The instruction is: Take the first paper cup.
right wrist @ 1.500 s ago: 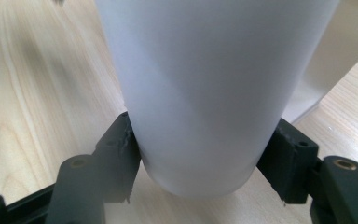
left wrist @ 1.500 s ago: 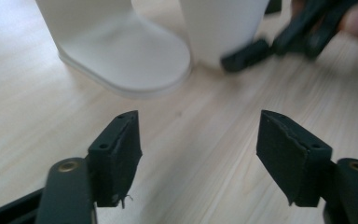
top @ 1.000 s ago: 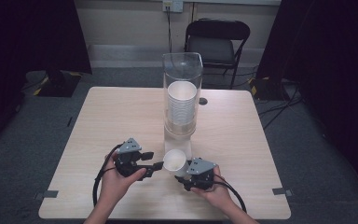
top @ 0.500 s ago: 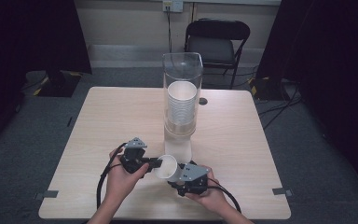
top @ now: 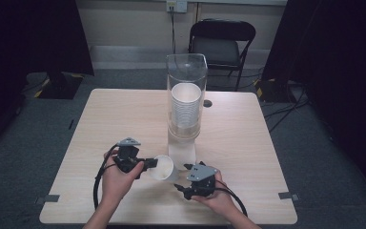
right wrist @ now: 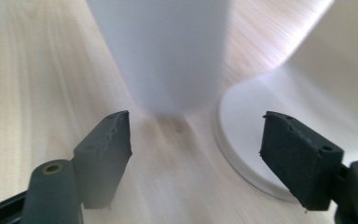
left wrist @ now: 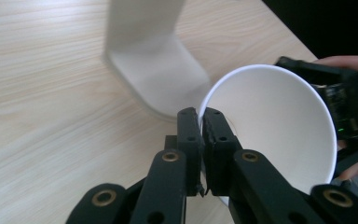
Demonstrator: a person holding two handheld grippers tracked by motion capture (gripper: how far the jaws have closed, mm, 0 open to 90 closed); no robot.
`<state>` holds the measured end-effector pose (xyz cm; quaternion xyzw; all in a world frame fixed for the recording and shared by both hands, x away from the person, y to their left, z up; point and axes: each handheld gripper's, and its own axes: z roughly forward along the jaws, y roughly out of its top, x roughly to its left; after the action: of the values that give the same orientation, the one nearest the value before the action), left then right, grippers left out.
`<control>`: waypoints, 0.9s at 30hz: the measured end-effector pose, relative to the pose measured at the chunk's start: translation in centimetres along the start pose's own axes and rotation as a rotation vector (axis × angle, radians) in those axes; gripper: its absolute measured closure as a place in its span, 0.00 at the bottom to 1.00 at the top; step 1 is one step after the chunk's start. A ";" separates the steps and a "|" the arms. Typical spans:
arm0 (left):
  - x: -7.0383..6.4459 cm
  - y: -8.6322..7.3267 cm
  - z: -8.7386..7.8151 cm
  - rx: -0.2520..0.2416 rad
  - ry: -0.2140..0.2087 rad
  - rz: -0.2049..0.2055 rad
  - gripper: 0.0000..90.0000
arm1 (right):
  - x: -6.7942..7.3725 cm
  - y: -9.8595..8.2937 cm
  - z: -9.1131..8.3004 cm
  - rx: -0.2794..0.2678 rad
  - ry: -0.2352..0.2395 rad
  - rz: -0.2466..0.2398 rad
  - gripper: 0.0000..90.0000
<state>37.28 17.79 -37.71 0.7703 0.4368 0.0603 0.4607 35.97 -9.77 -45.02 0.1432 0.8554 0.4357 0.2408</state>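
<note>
A: What's changed in the last second?

B: The paper cup has passed from one claw to the other. A second ago it stood upright on the table with its mouth up, at the right gripper. Now it is tipped on its side between the two hands, at 6 o'clock from the dispenser and just in front of the dispenser's white base.

A: Who has it now?

B: The left gripper. Its jaws are pressed together on the rim, one pad inside the cup's mouth and one outside, pinching the thin wall. The right gripper's jaws stand spread wide in its own view, with nothing between them; the cup's outer wall is ahead at 12 o'clock, apart from both pads.

A: So what does that mean for the work?

B: I'd judge the handover is done: the left claw alone carries the cup, and the right is free to draw away.

A: And the cup itself?

B: Plain white, empty, smooth inside, with a rolled lip and a tapered wall. Its mouth faces the left hand at about 9 o'clock in the high view. More cups sit stacked in the clear tube above
</note>
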 end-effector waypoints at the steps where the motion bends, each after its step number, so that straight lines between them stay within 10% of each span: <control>1: 0.5 0.0 -0.2 0.002 0.027 -0.006 0.96 | -0.2 -0.1 -0.1 -0.001 -0.006 0.007 0.25; 12: 3.9 0.1 -1.3 0.010 0.227 -0.069 0.96 | -1.6 -0.6 -1.0 -0.011 -0.031 0.084 0.25; 22: 4.2 0.4 -1.0 0.007 0.245 -0.083 0.90 | -1.9 -0.8 -1.3 -0.012 -0.040 0.095 0.25; 27: 4.1 0.3 -1.5 -0.019 0.219 -0.059 0.72 | -2.1 -0.8 -1.4 -0.013 -0.044 0.099 0.25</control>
<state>39.25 21.69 -37.92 0.7416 0.5064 0.1346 0.4189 36.91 -12.16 -44.39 0.1933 0.8388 0.4496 0.2386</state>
